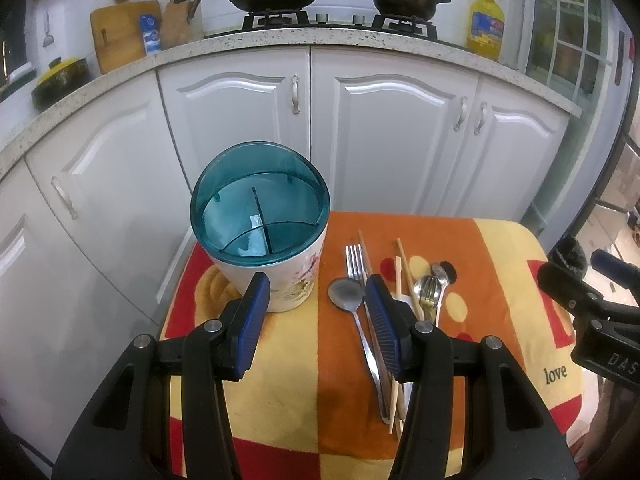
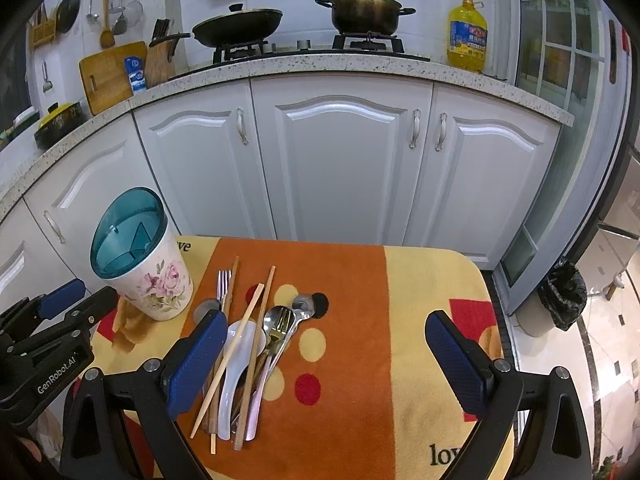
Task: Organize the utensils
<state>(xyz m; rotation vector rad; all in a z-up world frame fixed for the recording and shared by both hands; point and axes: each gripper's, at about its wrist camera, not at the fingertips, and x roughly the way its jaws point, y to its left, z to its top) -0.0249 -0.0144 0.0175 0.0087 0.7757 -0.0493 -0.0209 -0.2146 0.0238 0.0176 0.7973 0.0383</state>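
Observation:
A floral white holder with a divided teal insert (image 1: 260,216) (image 2: 132,248) stands upright at the cloth's left end. A pile of utensils lies beside it: a steel fork (image 1: 354,260) (image 2: 224,282), a steel spoon (image 1: 345,294), wooden chopsticks (image 2: 256,344), a white ceramic spoon (image 2: 236,360), a gold fork (image 2: 280,326). My left gripper (image 1: 316,300) is open, hovering between the holder and the pile, empty. My right gripper (image 2: 324,340) is open just right of the pile, with its left finger (image 2: 196,360) over the pile's edge.
The utensils rest on an orange, yellow and red towel (image 2: 348,320) covering a small table. White cabinets (image 2: 340,160) stand behind, with a counter carrying a wok (image 2: 236,26), a pot (image 2: 364,10) and an oil bottle (image 2: 467,36). A black bin (image 2: 560,300) is on the floor at right.

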